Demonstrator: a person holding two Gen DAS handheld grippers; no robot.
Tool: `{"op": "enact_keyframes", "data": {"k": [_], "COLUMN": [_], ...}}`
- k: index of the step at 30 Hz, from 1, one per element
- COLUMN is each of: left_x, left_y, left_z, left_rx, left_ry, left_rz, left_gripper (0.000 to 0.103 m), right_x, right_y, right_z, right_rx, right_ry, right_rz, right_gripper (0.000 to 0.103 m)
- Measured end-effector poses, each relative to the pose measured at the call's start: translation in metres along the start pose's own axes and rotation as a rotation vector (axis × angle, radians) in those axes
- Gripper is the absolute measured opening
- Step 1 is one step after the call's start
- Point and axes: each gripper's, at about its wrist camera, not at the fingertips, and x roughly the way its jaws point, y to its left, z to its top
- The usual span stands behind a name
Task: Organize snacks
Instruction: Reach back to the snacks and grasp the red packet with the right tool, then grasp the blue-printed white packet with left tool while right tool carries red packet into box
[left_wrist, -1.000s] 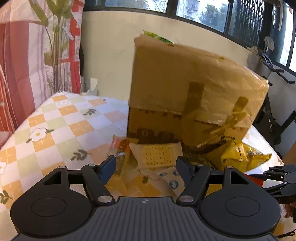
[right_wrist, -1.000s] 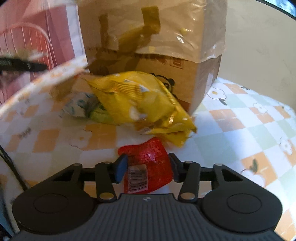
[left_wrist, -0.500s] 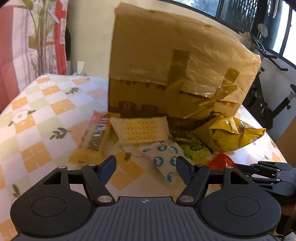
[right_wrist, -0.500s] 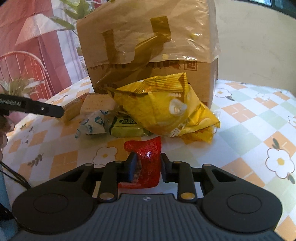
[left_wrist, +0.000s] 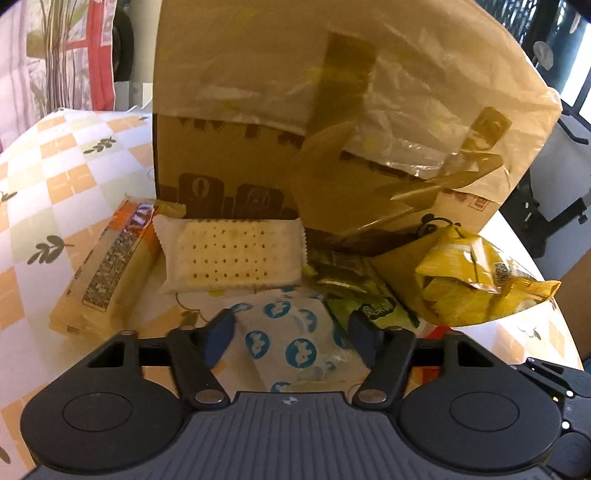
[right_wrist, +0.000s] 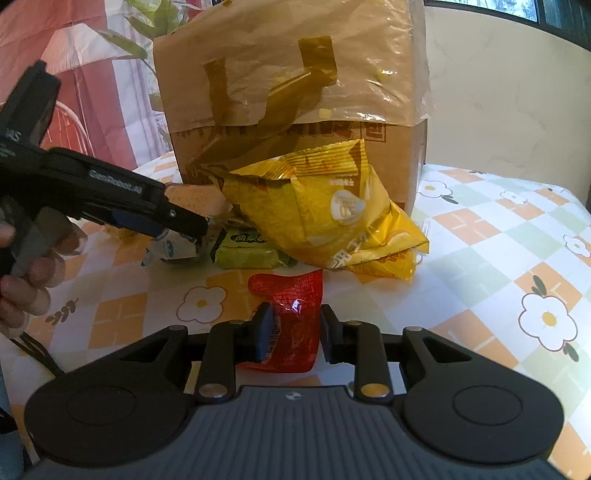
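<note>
Snacks lie on the table in front of a tall cardboard box. My left gripper is open, its fingers on either side of a white packet with blue dots. Behind it lie a cracker pack, an orange bar, a green packet and a yellow chip bag. My right gripper is shut on a red packet, which rests on the table. In the right wrist view the left gripper reaches over the dotted packet, left of the yellow bag.
The table has a checked cloth with flowers. The box stands close behind the snacks. A red-and-white curtain hangs at the far left. The table's edge runs to the right of the yellow bag.
My left gripper moved forward and down until its fingers straddle the dotted packet. My right gripper closed on the red packet.
</note>
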Motion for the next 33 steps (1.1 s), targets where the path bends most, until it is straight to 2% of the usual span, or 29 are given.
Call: {"op": "enact_keyframes", "data": {"k": [3, 9, 11, 14, 17, 24, 28, 33], "left_x": [-0.003, -0.02, -0.025, -0.033, -0.039, -0.061, -0.079, -0.103], "left_y": [0.007, 0.015, 0.016, 0.018, 0.018, 0.017, 0.012, 0.009], "left_z": [-0.009, -0.031, -0.036, -0.04, -0.041, -0.04, -0.041, -0.028], "left_rx": [-0.001, 0.067, 0.065, 0.076, 0.09, 0.116, 0.157, 0.205], "left_ry": [0.015, -0.018, -0.021, -0.024, -0.031, -0.068, -0.091, -0.166], "left_rz": [-0.041, -0.035, -0.033, -0.02, -0.022, -0.056, -0.068, -0.082], "left_gripper": [0.048, 0.045, 0.044, 0.044, 0.043, 0.043, 0.043, 0.043], "right_x": [-0.001, -0.002, -0.005, -0.011, -0.019, -0.045, -0.06, -0.081], "right_y": [-0.003, -0.005, -0.004, -0.002, -0.003, 0.009, 0.016, 0.016], "right_z": [-0.001, 0.001, 0.0, 0.001, 0.001, 0.006, 0.015, 0.042], "right_rx": [0.015, 0.03, 0.023, 0.029, 0.052, 0.061, 0.055, 0.075], "right_ry": [0.0, 0.001, -0.001, -0.014, -0.025, -0.069, -0.11, -0.22], "right_rz": [0.015, 0.035, 0.044, 0.048, 0.054, 0.08, 0.096, 0.101], "right_gripper": [0.029, 0.028, 0.018, 0.014, 0.005, 0.002, 0.002, 0.002]}}
